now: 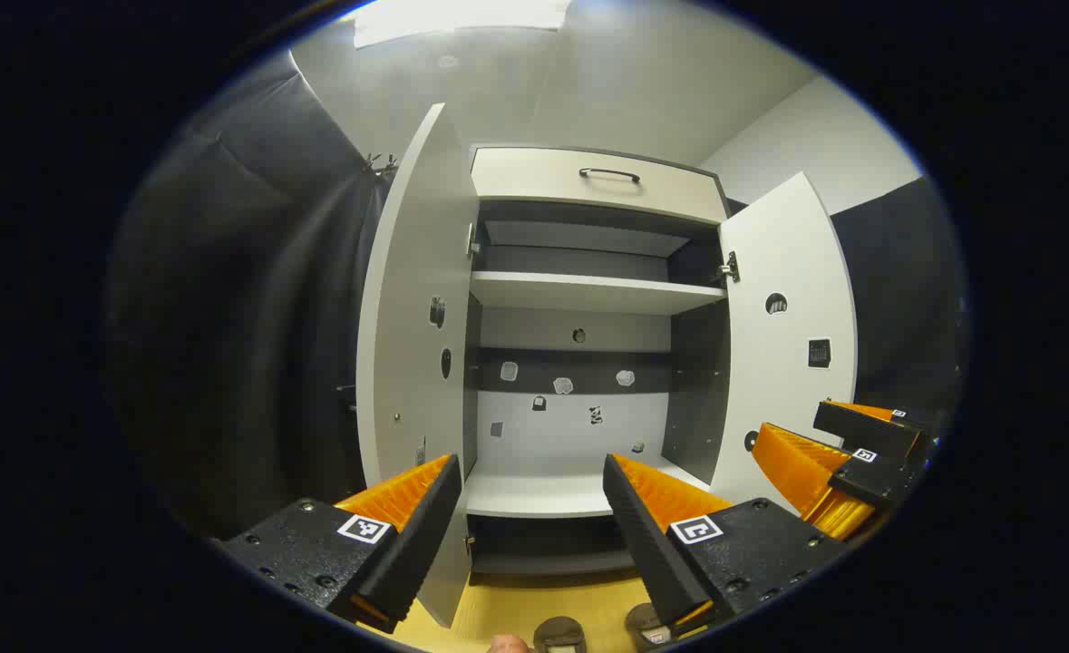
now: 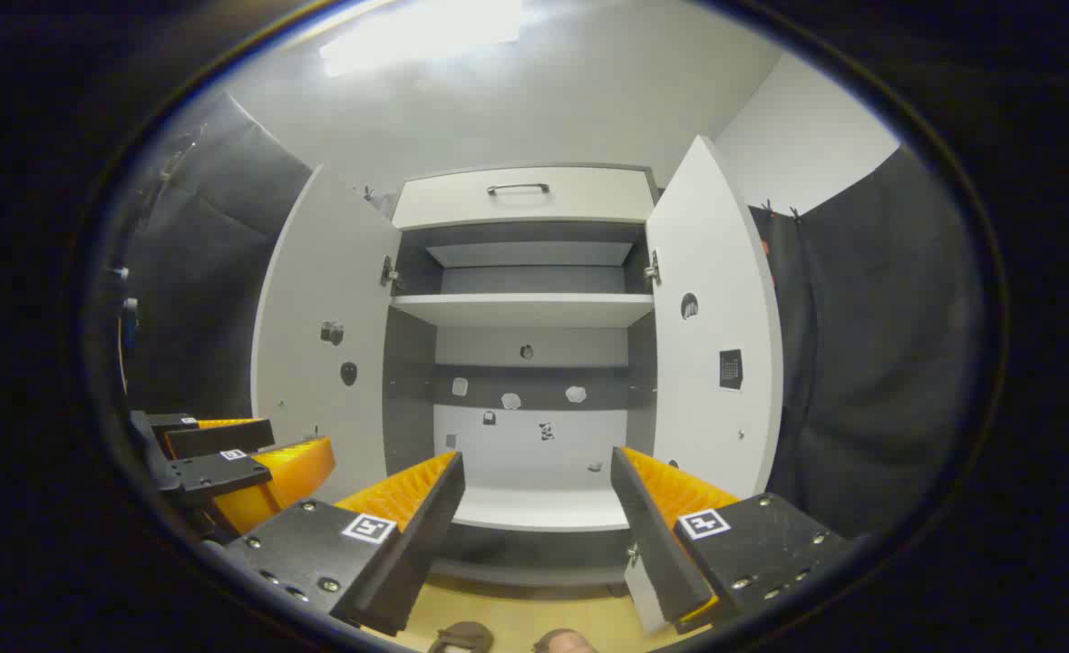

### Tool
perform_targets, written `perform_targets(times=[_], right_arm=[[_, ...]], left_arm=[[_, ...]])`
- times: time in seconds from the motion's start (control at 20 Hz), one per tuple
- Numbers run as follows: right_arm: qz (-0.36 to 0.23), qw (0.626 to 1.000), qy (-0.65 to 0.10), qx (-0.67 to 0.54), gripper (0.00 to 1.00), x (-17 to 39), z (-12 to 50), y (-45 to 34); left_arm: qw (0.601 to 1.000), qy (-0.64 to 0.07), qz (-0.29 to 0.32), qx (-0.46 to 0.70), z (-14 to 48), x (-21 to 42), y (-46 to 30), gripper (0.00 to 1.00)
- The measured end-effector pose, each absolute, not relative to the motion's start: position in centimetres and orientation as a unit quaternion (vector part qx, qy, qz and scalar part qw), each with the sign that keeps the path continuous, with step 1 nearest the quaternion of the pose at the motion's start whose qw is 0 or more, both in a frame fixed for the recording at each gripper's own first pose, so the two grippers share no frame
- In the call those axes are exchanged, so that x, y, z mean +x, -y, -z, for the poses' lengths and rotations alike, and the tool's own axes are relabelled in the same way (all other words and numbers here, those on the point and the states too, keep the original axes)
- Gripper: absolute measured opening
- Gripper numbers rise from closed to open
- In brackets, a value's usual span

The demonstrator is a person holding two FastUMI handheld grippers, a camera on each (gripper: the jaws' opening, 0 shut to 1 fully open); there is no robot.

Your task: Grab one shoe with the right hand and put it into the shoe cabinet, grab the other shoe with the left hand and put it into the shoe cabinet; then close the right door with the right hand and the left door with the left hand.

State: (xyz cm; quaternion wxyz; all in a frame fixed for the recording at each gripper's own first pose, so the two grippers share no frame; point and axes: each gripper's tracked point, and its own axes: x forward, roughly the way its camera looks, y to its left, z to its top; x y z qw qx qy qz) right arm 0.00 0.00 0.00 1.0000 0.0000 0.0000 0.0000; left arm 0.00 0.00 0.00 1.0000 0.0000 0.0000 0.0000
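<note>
Straight ahead in both views, at twelve o'clock, the shoe cabinet (image 1: 588,363) (image 2: 525,363) is seen with both doors swung wide. The left door (image 1: 412,317) (image 2: 321,345) stands at about ten o'clock and the right door (image 1: 788,336) (image 2: 711,354) at about two o'clock. The shelves (image 1: 588,292) (image 2: 525,310) inside are seen bare of shoes, and a drawer (image 1: 597,181) (image 2: 520,195) with a dark handle sits across the top. The left gripper (image 1: 529,508) is held with its fingers spread wide apart, nothing between them. The right gripper (image 2: 539,508) is likewise held wide open and has hold of nothing; it is also seen in the left gripper view at four o'clock (image 1: 847,453). The shoes (image 1: 559,635) (image 2: 461,638) are glimpsed at six o'clock, on the wooden floor (image 1: 534,603) (image 2: 534,609) just in front of the cabinet, cut by the edge, clear of both grippers.
</note>
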Motion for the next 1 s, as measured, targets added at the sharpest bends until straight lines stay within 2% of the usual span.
perform_targets(times=[0.05,0.1,0.2,0.25,0.8,0.85,0.9,1.0], right_arm=[[-0.001,1.000,-0.001,0.000,0.97,0.0,0.1,0.0],[-0.001,1.000,-0.002,0.000,0.97,0.1,0.1,0.0],[0.000,1.000,-0.004,-0.001,0.97,0.2,0.2,0.2],[0.001,1.000,-0.004,-0.001,0.97,0.2,0.2,0.2],[0.001,1.000,-0.016,-0.002,0.97,0.2,1.1,0.6],[-0.001,1.000,-0.018,-0.002,0.97,0.2,1.5,0.6],[-0.002,1.000,-0.024,-0.002,0.97,0.2,2.3,0.6],[-0.004,0.999,-0.046,0.001,0.97,-0.3,4.9,0.6]], left_arm=[[1.000,-0.001,0.000,0.000,0.0,0.0,0.1,0.99],[1.000,-0.002,-0.002,0.001,0.1,0.0,0.1,0.96],[1.000,-0.002,-0.003,0.001,0.1,0.1,0.2,0.99],[1.000,-0.002,-0.004,0.002,0.1,0.2,0.2,0.96],[1.000,-0.005,-0.014,-0.001,0.2,0.1,0.0,0.96],[1.000,-0.006,-0.016,0.001,0.2,0.0,-0.1,0.99],[1.000,-0.006,-0.018,0.002,0.2,0.0,-0.2,0.96],[1.000,-0.005,-0.023,0.003,0.1,-0.1,-0.7,0.99]])
